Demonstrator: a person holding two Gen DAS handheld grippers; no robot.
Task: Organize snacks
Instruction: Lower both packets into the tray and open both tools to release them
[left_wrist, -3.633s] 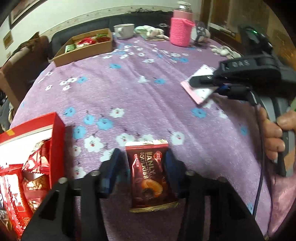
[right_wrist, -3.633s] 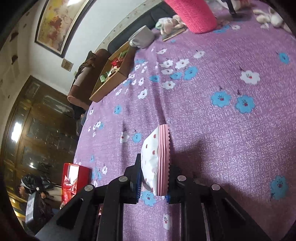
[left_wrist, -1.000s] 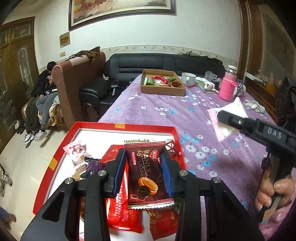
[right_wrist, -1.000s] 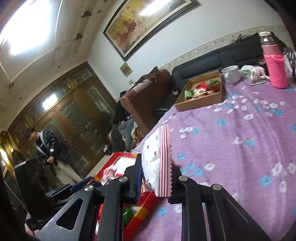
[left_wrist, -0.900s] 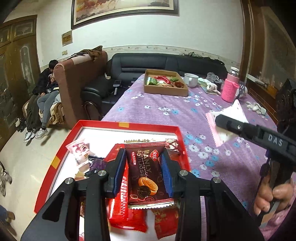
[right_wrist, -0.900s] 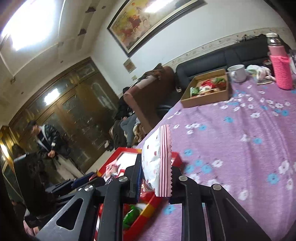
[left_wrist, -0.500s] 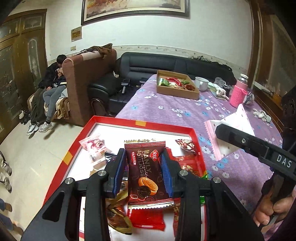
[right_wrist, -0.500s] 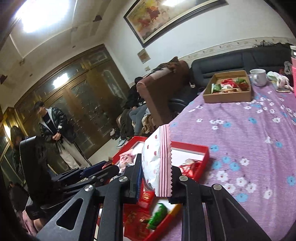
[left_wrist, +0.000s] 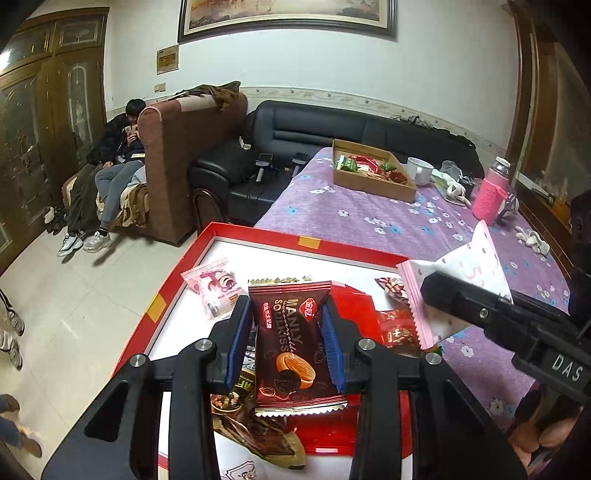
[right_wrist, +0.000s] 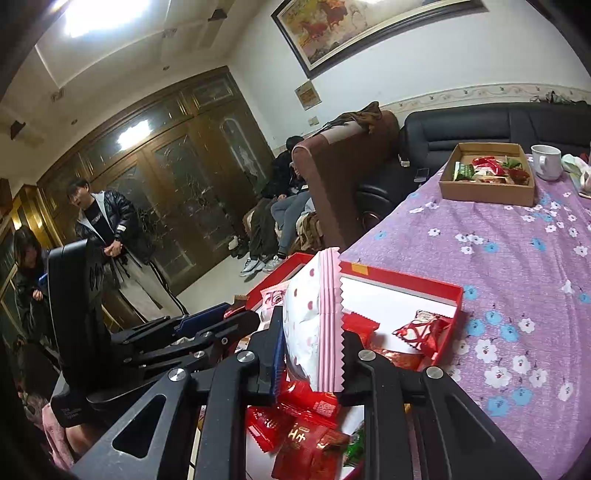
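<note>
My left gripper (left_wrist: 286, 339) is shut on a brown "Manly Soulkiss" snack packet (left_wrist: 291, 343) and holds it above the red box (left_wrist: 258, 234), which has a white floor and several loose snacks. My right gripper (right_wrist: 312, 354) is shut on a white and pink dotted snack packet (right_wrist: 314, 321), held upright over the same red box (right_wrist: 406, 278). In the left wrist view the right gripper (left_wrist: 439, 295) with its pink packet (left_wrist: 458, 280) is over the box's right side. The left gripper also shows in the right wrist view (right_wrist: 207, 325), to the left.
The red box sits at the near left edge of a table with a purple flowered cloth (left_wrist: 388, 225). Far back stand a cardboard tray of snacks (left_wrist: 369, 173), a white cup (left_wrist: 419, 170) and a pink bottle (left_wrist: 489, 197). Sofas and people are beyond the table's left edge.
Both grippers have carried their packets from the tablecloth leftward to above the red box, and over the last second they moved further over its inside. Both stay shut on their packets.
</note>
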